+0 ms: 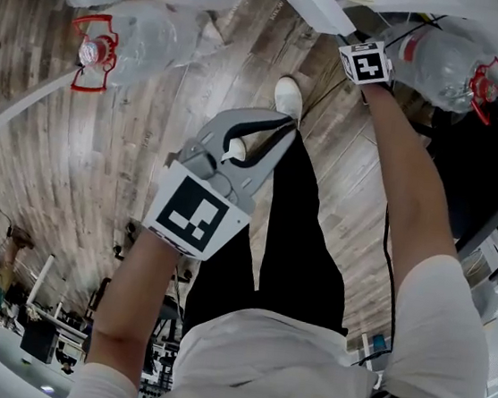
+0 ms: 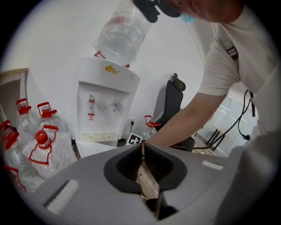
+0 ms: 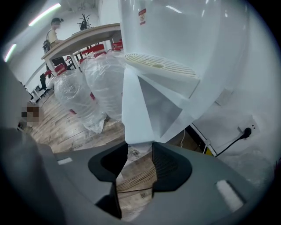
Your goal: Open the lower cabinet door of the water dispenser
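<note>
We see a white short-sleeved T-shirt [image 1: 300,371], black trousers [image 1: 293,244] and a white shoe [image 1: 288,95]. A thin black cable [image 1: 388,265] runs along the right arm. In the left gripper view a dark strap [image 2: 231,49] crosses the shirt's shoulder. The left gripper [image 1: 285,128] is a grey moulded shell with black ribbed fingers [image 2: 164,165]. Its cube [image 1: 194,217] bears a black-and-white square marker. The right gripper [image 3: 140,148] is the same grey, again with black ribbed fingers [image 3: 169,165], and its cube [image 1: 367,62] is marked likewise.
</note>
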